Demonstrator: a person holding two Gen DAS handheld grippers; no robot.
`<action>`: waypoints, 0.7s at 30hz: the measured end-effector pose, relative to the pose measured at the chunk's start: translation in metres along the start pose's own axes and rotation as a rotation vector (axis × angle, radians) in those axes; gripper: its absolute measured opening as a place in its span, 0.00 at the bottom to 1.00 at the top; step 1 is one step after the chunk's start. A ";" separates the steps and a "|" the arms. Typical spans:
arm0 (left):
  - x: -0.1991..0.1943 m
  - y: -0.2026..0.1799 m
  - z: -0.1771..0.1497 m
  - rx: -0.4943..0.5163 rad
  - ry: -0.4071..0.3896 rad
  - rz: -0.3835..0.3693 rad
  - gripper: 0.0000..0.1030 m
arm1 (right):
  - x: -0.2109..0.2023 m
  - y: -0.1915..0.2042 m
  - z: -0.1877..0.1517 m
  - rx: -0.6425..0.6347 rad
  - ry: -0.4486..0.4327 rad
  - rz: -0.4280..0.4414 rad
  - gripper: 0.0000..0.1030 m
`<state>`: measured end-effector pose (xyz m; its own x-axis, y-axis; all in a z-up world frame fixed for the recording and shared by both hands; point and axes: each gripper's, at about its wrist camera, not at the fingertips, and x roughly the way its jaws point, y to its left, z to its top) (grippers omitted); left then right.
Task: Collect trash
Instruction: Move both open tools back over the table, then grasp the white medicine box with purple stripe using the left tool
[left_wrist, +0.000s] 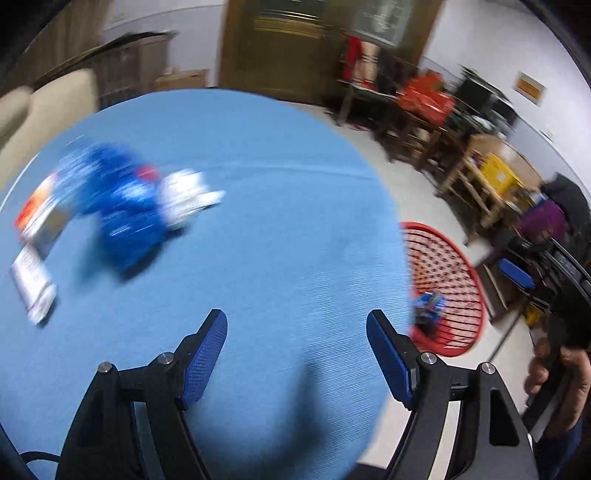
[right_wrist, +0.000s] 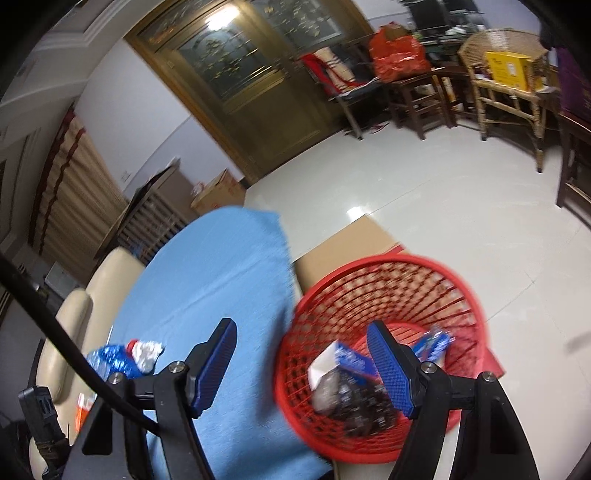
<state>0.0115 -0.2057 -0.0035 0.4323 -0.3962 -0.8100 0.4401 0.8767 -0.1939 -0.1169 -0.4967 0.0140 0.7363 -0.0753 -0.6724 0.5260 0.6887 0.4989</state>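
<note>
Blue cloth is covering the table (left_wrist: 258, 221), where a crumpled blue wrapper (left_wrist: 122, 210) and a small carton (left_wrist: 35, 254) are lying near its left edge, not yet collected. Off the right edge, the red basket (right_wrist: 469, 295) is standing low, already holding trash. Left gripper (left_wrist: 295, 354) and right gripper (right_wrist: 301, 363) are both spread wide, carrying nothing.

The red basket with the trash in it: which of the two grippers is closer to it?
Right. The right gripper hangs open over the red basket, one finger above its rim. The left gripper is open over the blue tablecloth, the basket off to its right.
</note>
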 end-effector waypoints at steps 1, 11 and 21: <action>-0.002 0.012 -0.003 -0.026 -0.002 0.021 0.76 | 0.004 0.008 -0.005 -0.014 0.013 0.007 0.75; -0.019 0.155 -0.008 -0.454 -0.080 0.348 0.76 | 0.030 0.073 -0.040 -0.135 0.114 0.065 0.75; 0.013 0.202 0.023 -0.517 -0.057 0.450 0.76 | 0.040 0.132 -0.070 -0.244 0.175 0.101 0.75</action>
<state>0.1244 -0.0400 -0.0408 0.5318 0.0354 -0.8462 -0.2175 0.9713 -0.0961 -0.0473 -0.3583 0.0150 0.6842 0.1134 -0.7204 0.3207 0.8404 0.4369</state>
